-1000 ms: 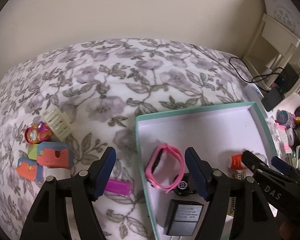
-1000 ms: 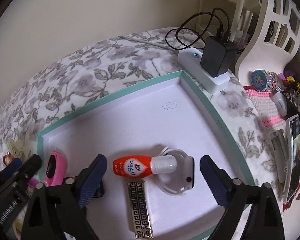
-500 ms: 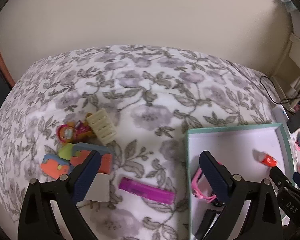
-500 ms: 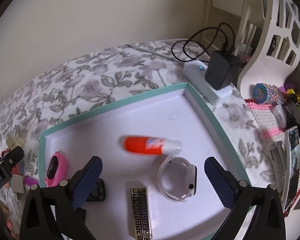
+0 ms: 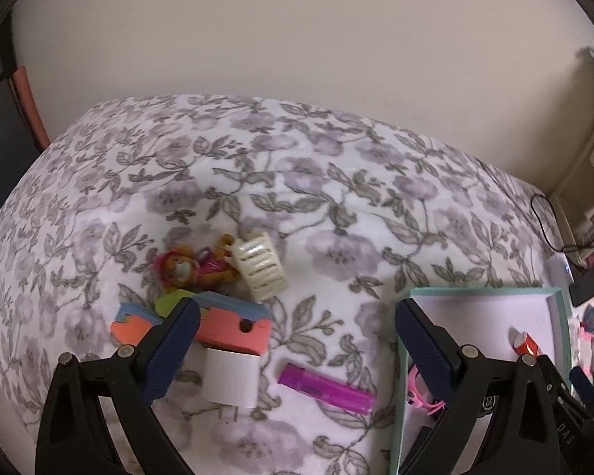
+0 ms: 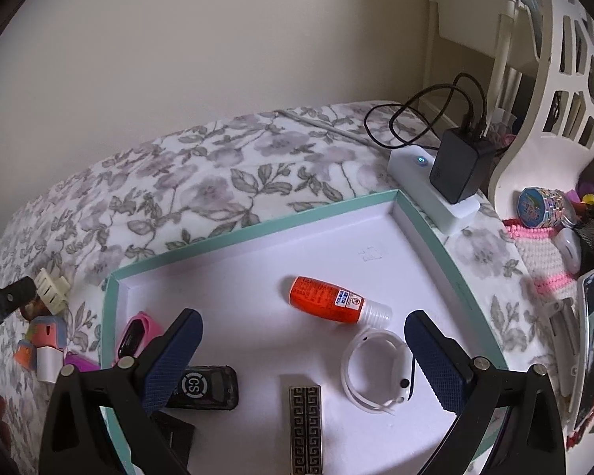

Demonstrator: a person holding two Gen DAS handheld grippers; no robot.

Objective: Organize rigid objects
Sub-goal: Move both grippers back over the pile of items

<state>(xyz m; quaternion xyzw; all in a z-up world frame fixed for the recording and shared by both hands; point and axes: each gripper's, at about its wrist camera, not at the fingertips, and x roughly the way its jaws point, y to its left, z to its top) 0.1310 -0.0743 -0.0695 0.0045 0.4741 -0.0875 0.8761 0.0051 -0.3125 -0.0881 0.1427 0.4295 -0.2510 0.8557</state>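
Navy-padded jaws of the left hand-held gripper [image 5: 295, 350] have just been opening and stand apart, empty, over a white plug adapter [image 5: 229, 378] and purple tube [image 5: 326, 388] on the floral bedspread [image 5: 297, 182]. Right hand-held gripper [image 6: 303, 350] gapes empty above the teal-rimmed tray [image 6: 427, 225], where an orange bottle [image 6: 328, 304] and white smartwatch [image 6: 380, 370] lie.

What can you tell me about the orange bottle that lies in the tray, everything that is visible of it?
The orange bottle is small and looks like plastic, with a white and blue printed label near its neck and a ribbed, clear-looking cap. It lies on its side on the white floor of the teal-rimmed tray, cap toward the white watch. The cap end comes close to the watch band; contact cannot be judged. No gripper touches it. In the left wrist view only one end shows.
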